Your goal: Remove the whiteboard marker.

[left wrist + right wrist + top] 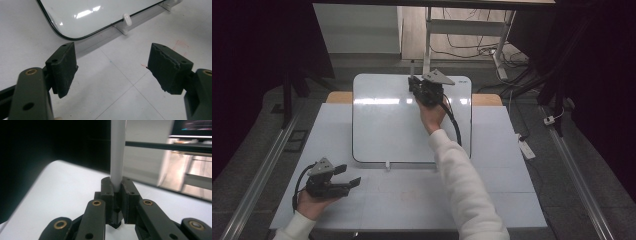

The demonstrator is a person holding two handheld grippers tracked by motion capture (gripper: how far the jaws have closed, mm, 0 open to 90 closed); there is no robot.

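Whiteboard marker (pixel 117 152), white barrel, upright, clamped between right gripper (pixel 414 84) jaws over whiteboard (pixel 382 130), apparently poised for writing; left gripper (pixel 112 72), jaws wide and empty, idles just short of the board's near corner.

Pale counter (pixel 492 200) laid in seamed panels, with faint red marks (pixel 181 45) near one seam. Grey floor (pixel 257 145) on both sides, crossed by a metal rail (pixel 262 170) at left and another (pixel 584 187) at right. White power strip (pixel 527 149) just beside the counter's right edge. Loose cables (pixel 472 50) beyond, near white desk legs (pixel 428 35).
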